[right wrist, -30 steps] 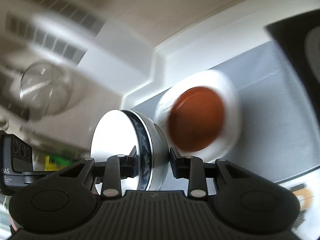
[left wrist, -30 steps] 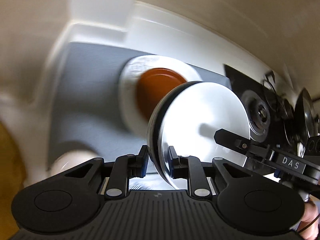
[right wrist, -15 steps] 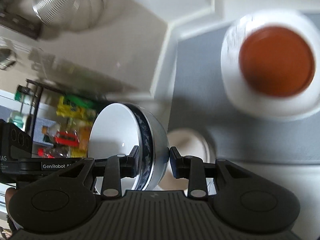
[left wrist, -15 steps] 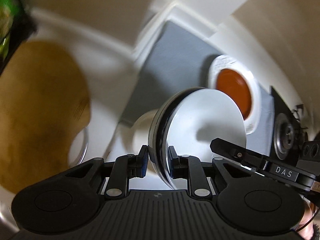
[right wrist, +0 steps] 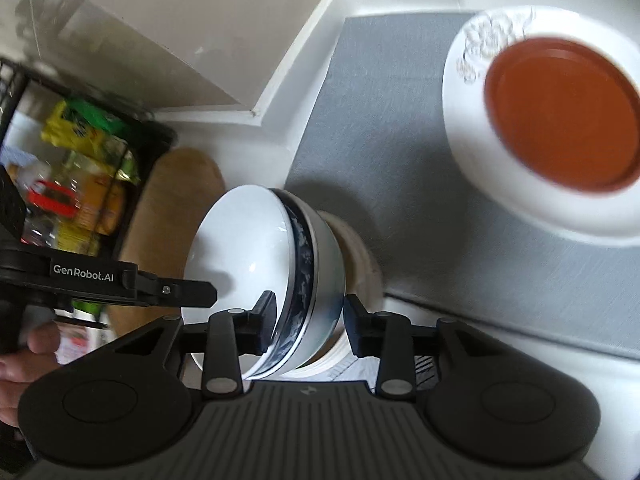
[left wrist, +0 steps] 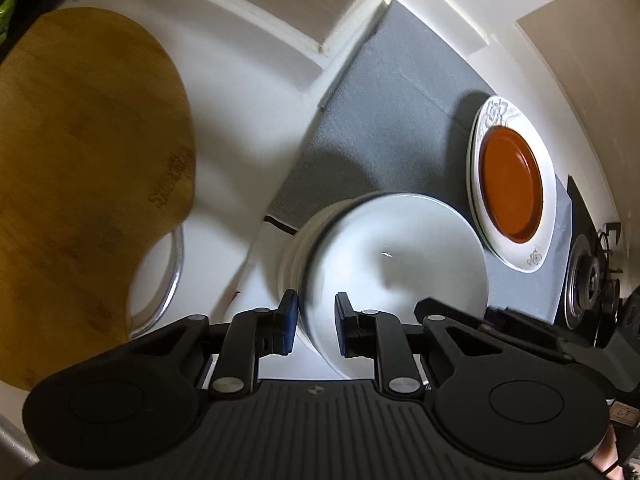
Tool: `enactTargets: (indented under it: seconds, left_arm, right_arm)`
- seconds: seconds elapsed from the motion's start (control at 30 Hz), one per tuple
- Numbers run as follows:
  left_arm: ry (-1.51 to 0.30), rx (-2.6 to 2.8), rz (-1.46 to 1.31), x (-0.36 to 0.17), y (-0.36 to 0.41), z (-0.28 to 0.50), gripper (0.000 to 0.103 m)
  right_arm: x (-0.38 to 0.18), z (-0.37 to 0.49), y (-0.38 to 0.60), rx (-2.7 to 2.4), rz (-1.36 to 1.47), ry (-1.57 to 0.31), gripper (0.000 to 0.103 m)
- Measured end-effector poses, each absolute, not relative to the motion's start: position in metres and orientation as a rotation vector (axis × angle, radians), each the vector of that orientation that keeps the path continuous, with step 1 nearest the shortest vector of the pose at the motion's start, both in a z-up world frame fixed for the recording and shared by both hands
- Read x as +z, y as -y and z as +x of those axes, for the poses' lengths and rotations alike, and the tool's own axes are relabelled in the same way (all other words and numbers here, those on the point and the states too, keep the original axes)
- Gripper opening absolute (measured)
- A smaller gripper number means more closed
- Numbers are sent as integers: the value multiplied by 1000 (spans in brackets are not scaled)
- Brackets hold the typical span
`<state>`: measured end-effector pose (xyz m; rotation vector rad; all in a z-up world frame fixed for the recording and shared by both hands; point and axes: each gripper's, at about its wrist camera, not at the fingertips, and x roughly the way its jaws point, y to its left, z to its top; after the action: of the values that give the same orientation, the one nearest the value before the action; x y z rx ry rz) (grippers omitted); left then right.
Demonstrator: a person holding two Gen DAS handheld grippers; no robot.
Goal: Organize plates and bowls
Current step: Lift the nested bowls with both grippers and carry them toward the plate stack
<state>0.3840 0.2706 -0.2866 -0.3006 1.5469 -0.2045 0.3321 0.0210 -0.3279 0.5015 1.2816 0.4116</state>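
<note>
A white bowl with a dark blue band (right wrist: 304, 276) sits on a stack of white bowls (right wrist: 360, 256) at the grey mat's near edge; it shows white inside in the left wrist view (left wrist: 396, 264). My left gripper (left wrist: 316, 324) straddles its rim with the jaws apart. My right gripper (right wrist: 310, 320) straddles the opposite rim, jaws apart too. An orange plate (left wrist: 512, 184) lies on a white flowered plate (left wrist: 496, 116) further along the mat, also in the right wrist view (right wrist: 560, 112).
A grey mat (left wrist: 392, 120) covers the white counter. A wooden board (left wrist: 80, 160) lies over a sink rim at left. A gas hob (left wrist: 588, 284) stands at right. A black rack with packets (right wrist: 80, 168) stands left.
Both grippers carried the bowl down from over the plates onto the white stack. The jaws of both have opened off the rim.
</note>
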Motion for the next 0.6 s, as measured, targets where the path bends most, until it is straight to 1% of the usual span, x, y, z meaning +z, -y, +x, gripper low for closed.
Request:
enactTargets:
  seconds: [0.2, 0.3, 0.37, 0.4, 0.47, 0.5, 0.53, 0.6]
  left_arm:
    - [-1523, -232, -289, -283, -269, 385, 20]
    - [-1436, -277, -247, -272, -273, 385, 20]
    - [-1381, -308, -221, -264, -275, 385, 20]
    - [-1365, -323, -205, -262, -275, 386, 20]
    - [-1357, -346, -188, -263, -275, 387, 20]
    - [-1366, -358, -183, -266, -274, 388, 20]
    - [-1376, -366, -180, -270, -273, 389, 20]
    - [-1400, -375, -177, -276, -271, 389, 20]
  right_arm:
    - [-322, 333, -23, 443, 428, -1268, 46]
    - [-309, 327, -12, 480, 468, -1209, 51]
    - [-301, 326, -7, 505, 471, -1175, 51]
    - [-300, 328, -6, 498, 462, -1174, 49]
    - [-306, 333, -6, 482, 448, -1199, 38]
    - [-312, 335, -4, 467, 460, -1216, 25]
    - [-317, 336, -1, 462, 509, -1229, 22]
    - [-325, 338, 4, 448, 572, -1240, 21]
